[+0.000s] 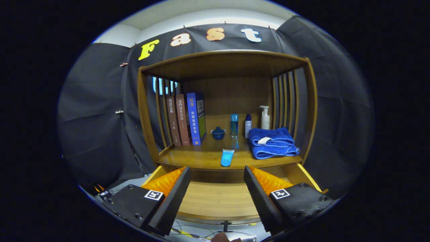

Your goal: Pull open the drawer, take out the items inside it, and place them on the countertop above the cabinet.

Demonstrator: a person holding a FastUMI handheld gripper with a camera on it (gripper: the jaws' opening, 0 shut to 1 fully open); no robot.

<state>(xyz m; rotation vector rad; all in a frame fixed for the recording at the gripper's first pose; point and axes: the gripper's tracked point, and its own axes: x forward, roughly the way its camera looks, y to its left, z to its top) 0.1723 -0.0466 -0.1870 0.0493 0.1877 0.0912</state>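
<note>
Your two-finger gripper [216, 174] hangs wide open with nothing between its fingers; neither finger touches anything. Both fingers point forward over the pulled-out wooden drawer [218, 200] in the lower middle of the frame, and the drawer's bare floor shows in the gap between them. You hold the tool about level, aimed straight at the open-fronted wooden cabinet [221, 65] in the centre of the frame.

On the wooden countertop [201, 156] above the drawer, from left to right: three upright books [186, 119], two brown and one blue, lean against the slatted left wall; a small dark blue lidded cup [218, 133] stands at the back; a light blue squeeze tube [227, 157] lies near the front edge, just beyond the gap between your fingers; a clear blue bottle [234, 126], a white bottle with a dark cap [248, 125] and a white pump bottle [265, 117] stand behind; a folded blue towel [272, 143] rests at the right.
</note>
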